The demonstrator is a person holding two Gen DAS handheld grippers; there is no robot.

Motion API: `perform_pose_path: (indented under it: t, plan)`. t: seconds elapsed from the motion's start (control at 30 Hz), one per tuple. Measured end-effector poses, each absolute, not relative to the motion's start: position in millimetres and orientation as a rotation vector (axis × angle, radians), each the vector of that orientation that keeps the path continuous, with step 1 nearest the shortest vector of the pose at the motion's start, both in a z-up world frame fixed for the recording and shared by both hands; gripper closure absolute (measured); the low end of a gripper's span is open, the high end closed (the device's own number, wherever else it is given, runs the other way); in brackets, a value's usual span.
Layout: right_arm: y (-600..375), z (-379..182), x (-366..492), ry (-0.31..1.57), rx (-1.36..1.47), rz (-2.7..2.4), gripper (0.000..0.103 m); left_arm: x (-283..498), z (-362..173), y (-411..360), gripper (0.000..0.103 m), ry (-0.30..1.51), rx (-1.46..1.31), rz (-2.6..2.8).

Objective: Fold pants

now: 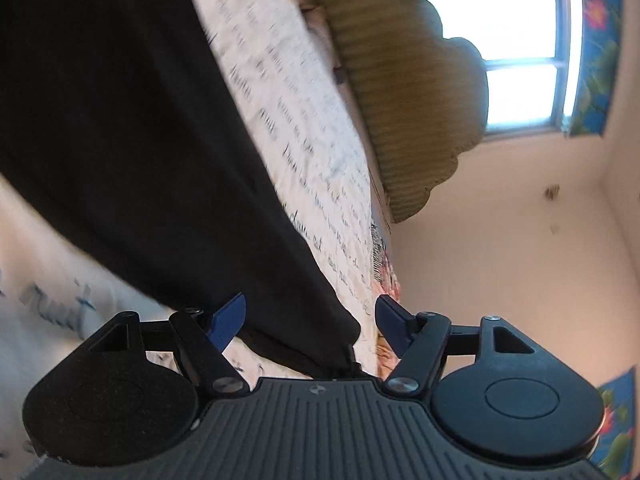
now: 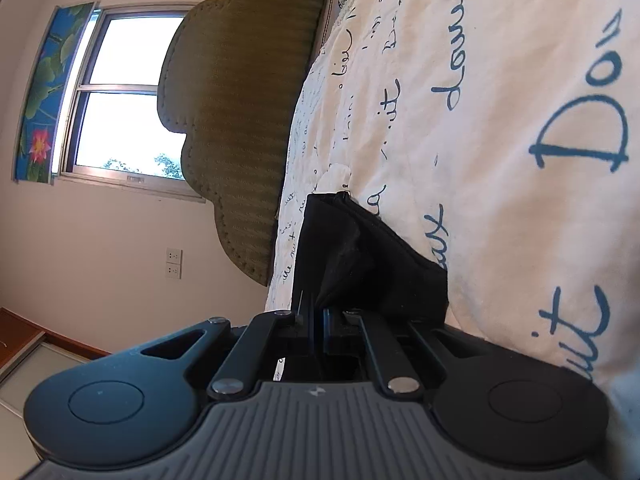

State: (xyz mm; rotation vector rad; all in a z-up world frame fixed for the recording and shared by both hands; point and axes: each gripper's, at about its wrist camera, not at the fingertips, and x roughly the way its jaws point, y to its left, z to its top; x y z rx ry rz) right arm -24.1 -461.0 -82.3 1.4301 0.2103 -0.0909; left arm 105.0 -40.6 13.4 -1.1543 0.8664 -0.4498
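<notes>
The black pants (image 1: 132,128) are lying across a bed, on a white bedspread (image 1: 304,120) printed with blue handwriting. In the left wrist view, which is blurred, the dark cloth is running from the upper left corner down to a narrow end just in front of the left tongs (image 1: 310,322).

The left tongs are standing wide open, the two blue fingertips (image 1: 228,320) well apart. The narrow end of the pants is lying between them, close to the body of the tool, but neither fingertip is pressing on the cloth. A thin dark cord or seam is trailing from that end toward the tool.

The right tongs (image 2: 316,320) are clamped fully together on a fold of the pants (image 2: 360,256). The cloth is bunching right at the closed fingertips and is spreading out ahead of them into a black wedge that is resting on the bedspread (image 2: 500,120). One corner of the wedge is pointing away toward the head of the bed.

Behind the bed a padded olive-green headboard (image 2: 240,120) with a scalloped edge is standing against a pale wall. A bright window (image 2: 120,92) is showing beside it, with a blue flowered curtain (image 2: 44,92) at its side. Two wall sockets (image 2: 173,263) are sitting on the wall near the headboard.
</notes>
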Motion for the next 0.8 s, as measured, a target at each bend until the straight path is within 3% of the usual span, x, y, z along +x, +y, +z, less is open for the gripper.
perform_pose_path:
  t: [0.47, 0.63, 0.67, 0.73, 0.8]
  plan:
    - [-463.6, -87.1, -29.7, 0.195, 1.441, -0.067, 0.099, 125.1, -3.5, -39.7, 0.037, 0.978, -1.088, -0.233]
    - [-463.1, -87.0, -31.7, 0.197, 1.439, -0.07, 0.099, 126.5, -3.9, -35.2, 0.048, 0.989, -1.099, -0.182]
    - [-462.8, -86.5, -32.1, 0.197, 1.438, -0.071, 0.099, 124.9, -0.5, -34.9, 0.052, 0.972, -1.081, -0.169]
    - [-461.4, -84.8, -33.9, 0.2, 1.433, -0.076, 0.099, 122.3, 6.3, -33.8, 0.082, 0.945, -1.002, -0.124]
    - [-460.2, -83.5, -34.2, 0.203, 1.425, -0.083, 0.099, 121.9, 7.4, -31.2, 0.099, 0.948, -0.956, -0.09]
